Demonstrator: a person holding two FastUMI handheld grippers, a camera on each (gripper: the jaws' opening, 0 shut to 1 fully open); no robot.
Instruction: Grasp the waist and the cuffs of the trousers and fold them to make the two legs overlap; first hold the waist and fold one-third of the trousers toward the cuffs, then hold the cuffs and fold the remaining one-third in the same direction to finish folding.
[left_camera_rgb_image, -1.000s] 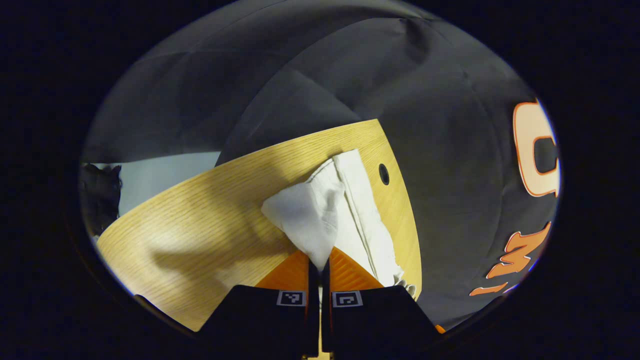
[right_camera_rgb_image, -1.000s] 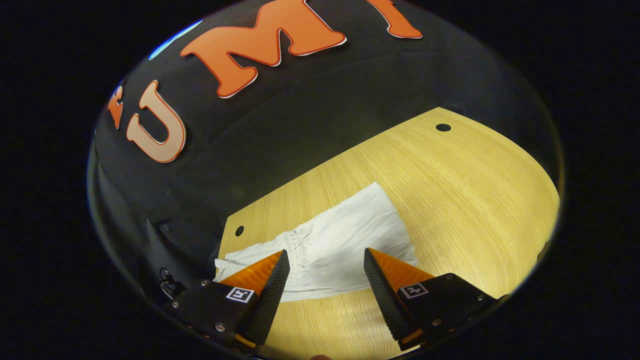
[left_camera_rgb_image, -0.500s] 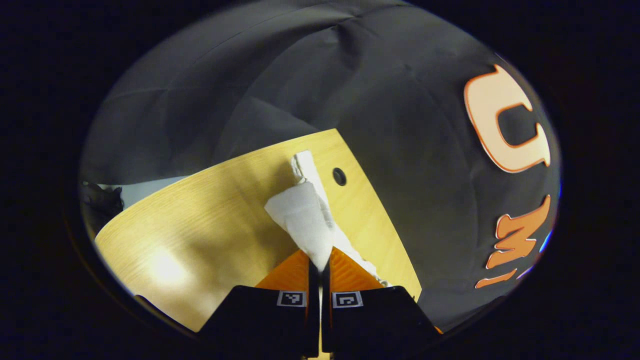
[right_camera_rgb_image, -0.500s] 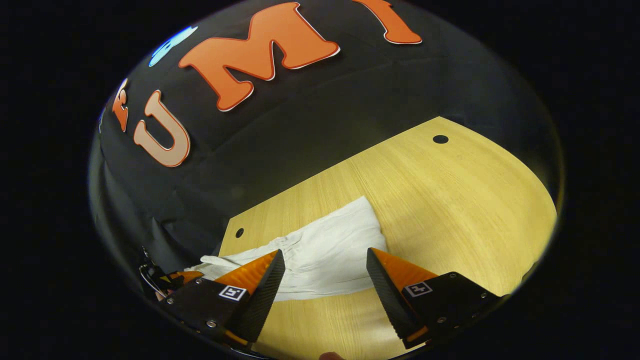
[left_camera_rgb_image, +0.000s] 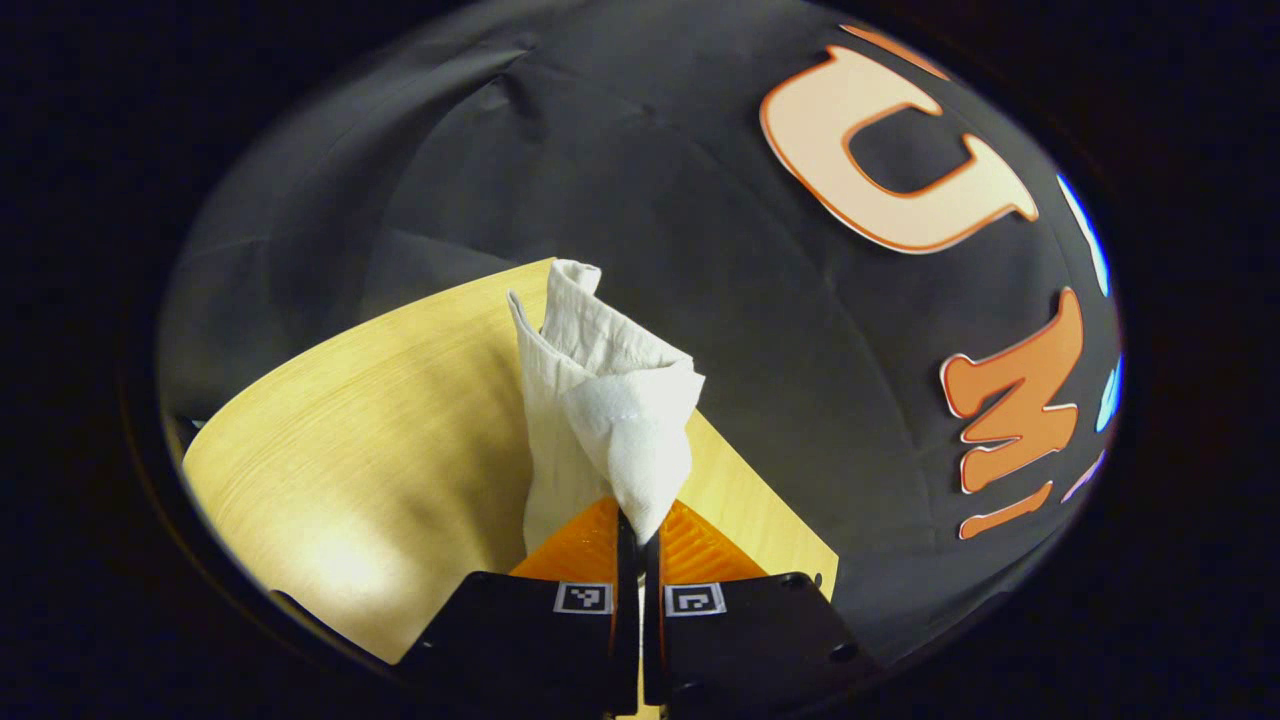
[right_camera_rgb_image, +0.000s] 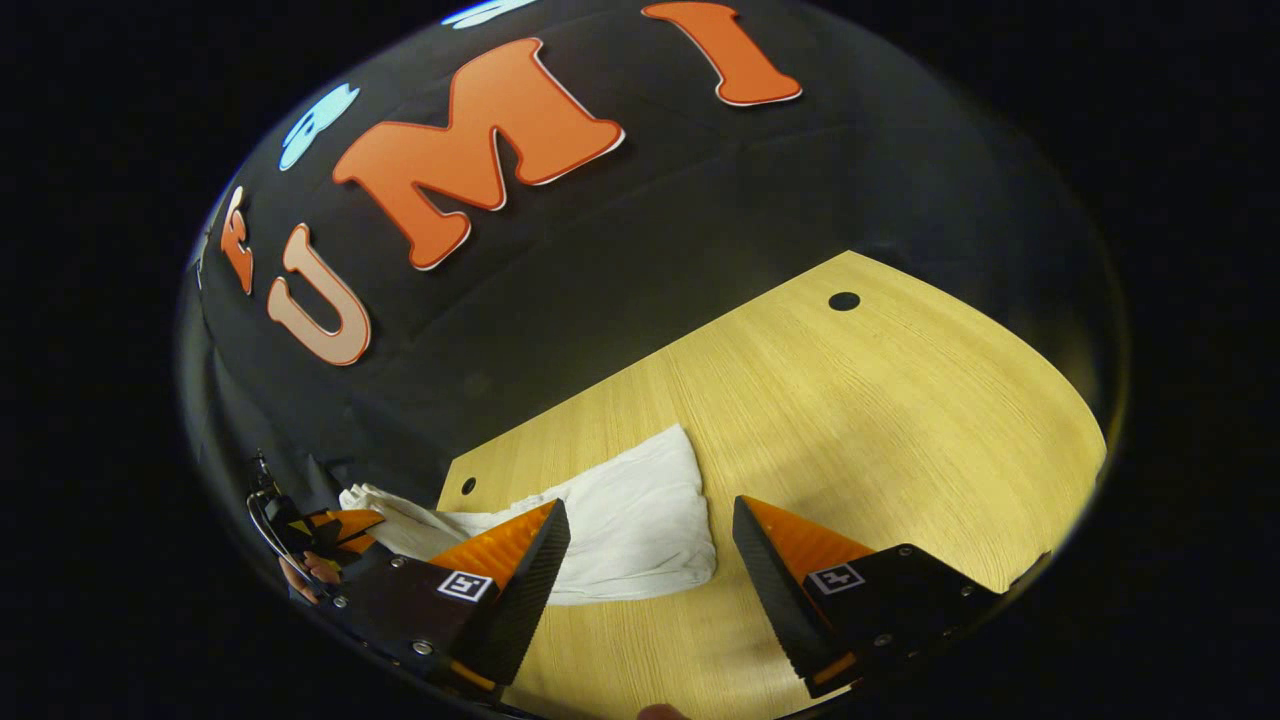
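Trousers are lying on the wooden table, their long axis running from the table's near-left corner toward its middle. In the right gripper view, the right gripper is hovering with its fingers spread wide, the cloth lying just beyond and between them. In the left gripper view, the left gripper is pinching one end of the trousers between its closed fingers, the cloth rising bunched above the tips. Which end is gripped is hard to make out.
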